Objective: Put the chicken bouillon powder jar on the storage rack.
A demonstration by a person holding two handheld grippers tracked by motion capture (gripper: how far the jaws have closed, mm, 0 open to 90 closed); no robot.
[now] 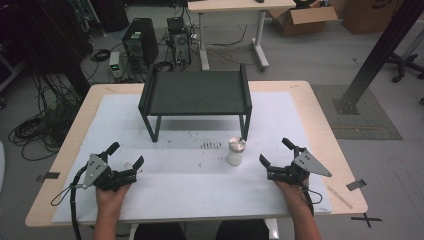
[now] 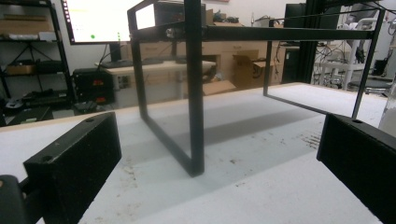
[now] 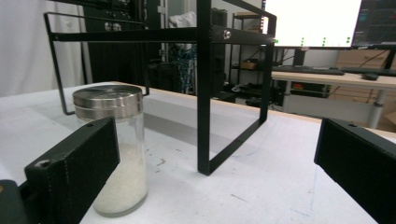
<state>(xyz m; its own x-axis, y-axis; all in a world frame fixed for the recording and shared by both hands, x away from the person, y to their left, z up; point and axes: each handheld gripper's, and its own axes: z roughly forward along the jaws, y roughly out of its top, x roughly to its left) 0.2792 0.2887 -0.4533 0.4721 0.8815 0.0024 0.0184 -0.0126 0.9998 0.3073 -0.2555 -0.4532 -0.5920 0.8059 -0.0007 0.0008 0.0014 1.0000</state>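
I see the glass jar [image 1: 236, 151] upright on the table [image 1: 310, 107], nearer its front edge, before the black rack [image 1: 195, 93]; my right gripper [image 1: 274, 156] is nearer, jar just to its left; both it and my left gripper [image 1: 126, 154] gape wide, empty.

The high view looks forward and down over the whole surface [image 1: 200, 195] from its near edge. Both gripper views sit low near that edge, facing the far edge between their own jaws, and share the black rack [image 1: 195, 95] [image 2: 196, 93] [image 3: 205, 93].
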